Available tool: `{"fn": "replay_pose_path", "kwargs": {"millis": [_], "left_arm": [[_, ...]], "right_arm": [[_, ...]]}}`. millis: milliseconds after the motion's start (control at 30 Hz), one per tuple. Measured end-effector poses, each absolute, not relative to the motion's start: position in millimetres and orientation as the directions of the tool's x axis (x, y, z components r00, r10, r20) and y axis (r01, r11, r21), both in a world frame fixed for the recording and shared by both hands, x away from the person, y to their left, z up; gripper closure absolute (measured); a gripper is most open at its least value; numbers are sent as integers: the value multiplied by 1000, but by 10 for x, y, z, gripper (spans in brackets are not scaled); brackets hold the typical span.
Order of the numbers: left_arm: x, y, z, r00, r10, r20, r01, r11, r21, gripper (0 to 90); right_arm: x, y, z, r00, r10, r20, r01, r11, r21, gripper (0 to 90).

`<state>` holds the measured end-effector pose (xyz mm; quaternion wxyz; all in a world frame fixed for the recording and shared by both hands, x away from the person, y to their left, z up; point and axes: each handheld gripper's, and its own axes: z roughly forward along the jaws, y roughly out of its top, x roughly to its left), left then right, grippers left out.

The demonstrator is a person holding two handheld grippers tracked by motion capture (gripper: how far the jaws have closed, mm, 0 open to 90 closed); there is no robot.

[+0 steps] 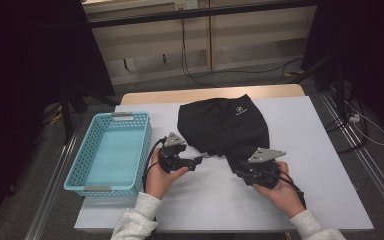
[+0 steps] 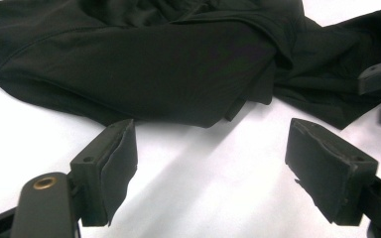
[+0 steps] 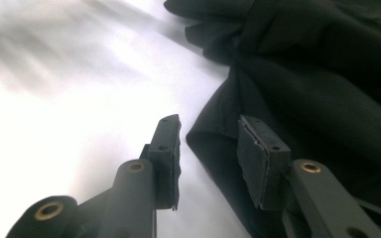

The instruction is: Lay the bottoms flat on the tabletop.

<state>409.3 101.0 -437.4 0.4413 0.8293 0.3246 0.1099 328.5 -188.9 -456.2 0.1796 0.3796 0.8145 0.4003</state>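
The white-covered surface (image 1: 310, 150) fills the middle of the high view, with the crumpled black fabric garment (image 1: 225, 125) lying at its centre, a small white logo near its top. At centre left stands the light blue perforated plastic basket (image 1: 82, 165), with nothing in it. Low in the frame, the left gripper (image 1: 196, 162) rests just short of the garment's near hem, its jaws wide apart over bare surface. The right gripper (image 3: 208, 148) sits at the garment's lower right edge, jaws narrowed around a fold of cloth but not visibly pressing it. This looks like the grasping step: next, the right jaws should pinch that fold, and the left should advance onto the hem.
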Motion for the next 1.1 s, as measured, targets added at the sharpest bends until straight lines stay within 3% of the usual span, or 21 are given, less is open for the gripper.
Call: {"fn": "replay_pose_path", "kwargs": {"millis": [133, 367, 633, 1100], "left_arm": [[4091, 1002, -4388, 763, 637, -111, 449, -398, 800, 203], [4096, 1021, -4381, 759, 641, -116, 451, -388, 804, 203], [4092, 1027, -4367, 760, 639, -117, 449, -386, 806, 203], [4014, 981, -4360, 768, 628, -126, 452, -392, 801, 203]], "right_arm": [[3344, -1812, -4675, -653, 756, 41, 509, 398, 763, 651], [3385, -1800, -4698, -622, 783, -1, 499, 397, 770, 897], [3322, -1828, -4657, -651, 758, 33, 505, 400, 765, 900], [2847, -1721, -4539, -746, 657, 112, 490, 426, 760, 900]]}}
